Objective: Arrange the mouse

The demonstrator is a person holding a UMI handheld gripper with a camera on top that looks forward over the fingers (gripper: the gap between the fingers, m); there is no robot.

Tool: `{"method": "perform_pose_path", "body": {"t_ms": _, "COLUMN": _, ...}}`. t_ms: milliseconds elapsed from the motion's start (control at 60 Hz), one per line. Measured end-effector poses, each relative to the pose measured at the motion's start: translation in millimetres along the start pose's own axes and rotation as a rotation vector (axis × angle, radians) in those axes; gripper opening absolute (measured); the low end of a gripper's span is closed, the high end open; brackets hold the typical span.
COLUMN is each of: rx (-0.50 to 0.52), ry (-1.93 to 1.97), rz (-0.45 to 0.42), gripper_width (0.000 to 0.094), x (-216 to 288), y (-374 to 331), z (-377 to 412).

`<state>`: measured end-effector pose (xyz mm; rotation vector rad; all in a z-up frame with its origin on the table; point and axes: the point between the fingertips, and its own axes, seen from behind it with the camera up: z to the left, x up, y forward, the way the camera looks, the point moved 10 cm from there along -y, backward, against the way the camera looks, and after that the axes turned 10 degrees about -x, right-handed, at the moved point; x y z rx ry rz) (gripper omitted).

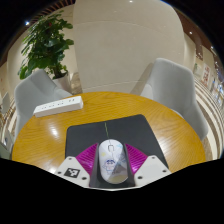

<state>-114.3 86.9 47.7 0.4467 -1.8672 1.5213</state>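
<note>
A white mouse (112,160) with a printed pattern sits between my two fingers, its nose pointing away from me. Both pink pads (88,158) touch its sides, so my gripper (112,152) is shut on the mouse. It is held over the near edge of a black mouse mat (110,128) that lies on the round wooden table (50,135). I cannot tell whether the mouse rests on the mat or hangs just above it.
A white power strip (58,104) lies on the table beyond the mat to the left. Two grey chairs (172,85) stand at the table's far side, left and right. A potted plant (45,45) stands behind the left chair.
</note>
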Motion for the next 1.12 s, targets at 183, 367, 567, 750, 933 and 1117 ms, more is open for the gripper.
{"method": "perform_pose_path", "body": {"t_ms": 183, "rx": 0.020, "ry": -0.034, "rz": -0.008, "gripper_width": 0.0846, "x": 2, "y": -16, "z": -4}}
{"method": "perform_pose_path", "body": {"t_ms": 367, "rx": 0.023, "ry": -0.067, "rz": -0.053, "gripper_width": 0.0863, "x": -1, "y": -117, "z": -20}}
{"method": "perform_pose_path", "body": {"t_ms": 567, "rx": 0.063, "ry": -0.101, "rz": 0.000, "gripper_width": 0.0858, "x": -70, "y": -239, "z": -26}}
{"method": "perform_pose_path", "body": {"t_ms": 750, "rx": 0.051, "ry": -0.117, "rz": 0.090, "gripper_width": 0.0863, "x": -138, "y": -296, "z": -32}}
{"method": "perform_pose_path", "body": {"t_ms": 933, "rx": 0.038, "ry": -0.103, "rz": 0.111, "gripper_width": 0.0856, "x": -160, "y": -309, "z": -34}}
{"method": "perform_pose_path", "body": {"t_ms": 1117, "rx": 0.019, "ry": -0.112, "rz": 0.098, "gripper_width": 0.0860, "x": -158, "y": -307, "z": -37}}
